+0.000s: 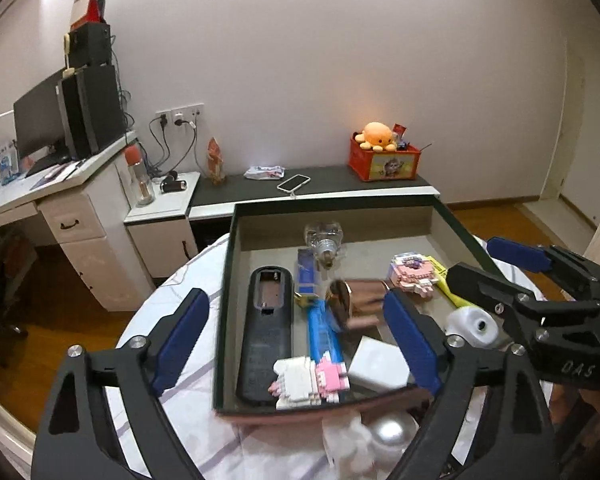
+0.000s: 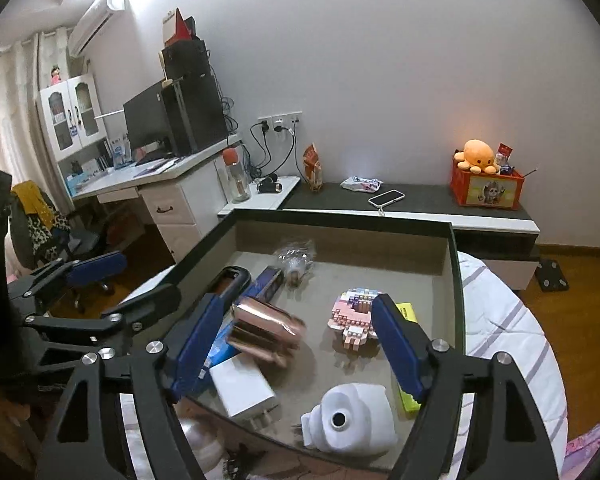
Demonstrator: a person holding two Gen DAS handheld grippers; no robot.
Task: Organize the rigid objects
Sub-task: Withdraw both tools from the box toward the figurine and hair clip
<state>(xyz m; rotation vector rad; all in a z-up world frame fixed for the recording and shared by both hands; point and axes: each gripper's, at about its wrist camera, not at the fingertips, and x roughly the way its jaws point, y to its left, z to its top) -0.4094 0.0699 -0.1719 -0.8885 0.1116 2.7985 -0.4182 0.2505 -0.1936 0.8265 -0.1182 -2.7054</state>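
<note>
A dark-rimmed open box (image 1: 226, 300) on the round table holds several rigid items. A shiny rose-gold cylinder (image 2: 266, 330) shows blurred over the box floor, loose between the fingers of my right gripper (image 2: 296, 350), which is open; neither pad presses on it. My left gripper (image 1: 296, 340) is also open over the near left part of the box, with the same cylinder (image 1: 352, 304) just beyond it. Inside lie a black case (image 1: 266, 332), a blue box (image 1: 320, 320), a white charger (image 2: 242, 390), a white round device (image 2: 348, 420) and a pink block figure (image 2: 354, 318).
A clear bulb (image 1: 326, 240) lies at the box's back and a yellow item (image 2: 406, 312) along its right wall. A silver ball (image 1: 392, 430) and white plastic sit on the striped cloth in front. Behind stand a low bench with a phone (image 1: 294, 182) and a desk (image 1: 80, 200).
</note>
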